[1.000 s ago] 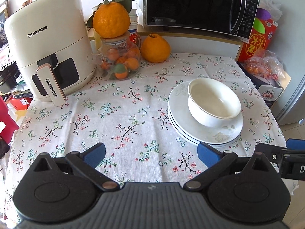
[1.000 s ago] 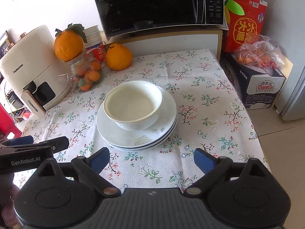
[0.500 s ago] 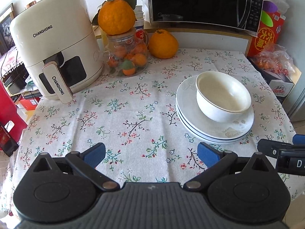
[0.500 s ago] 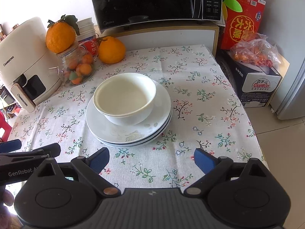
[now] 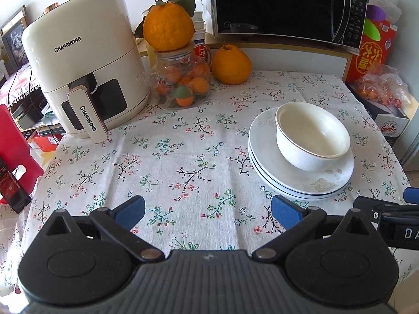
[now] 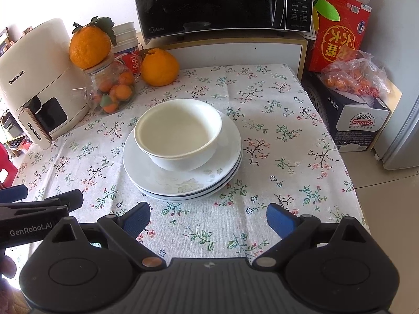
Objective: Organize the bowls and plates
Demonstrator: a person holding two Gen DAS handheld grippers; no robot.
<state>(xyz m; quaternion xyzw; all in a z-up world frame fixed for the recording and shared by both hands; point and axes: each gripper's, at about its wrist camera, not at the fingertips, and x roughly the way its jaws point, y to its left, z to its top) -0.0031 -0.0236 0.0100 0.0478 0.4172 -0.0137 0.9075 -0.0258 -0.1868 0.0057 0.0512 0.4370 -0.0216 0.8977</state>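
White bowls [image 6: 178, 133] sit nested on stacked plates [image 6: 183, 183] near the worktop's [image 6: 275, 130] right edge. Left claw [image 5: 208, 210] and right claw [image 6: 208, 216] hover at the front edge, both released, grasping nothing.

Your left claw [image 5: 208, 210] is spread wide, blue pads [image 5: 130, 212] well apart, nothing between them. It's level, pointing forward over the near edge of the table [image 5: 183, 157], not touching it as far as I can tell. Your right claw [image 6: 208, 216] is the same: jaws wide, blue pads [image 6: 280, 220] apart and holding nothing, aimed forward and slightly down. Both sit side by side, near each other; each one's finger tips show at the edge of the other's view. A bit of your hand [image 6: 6, 265] shows at the lower left of the right wrist view, gripping the left unit.
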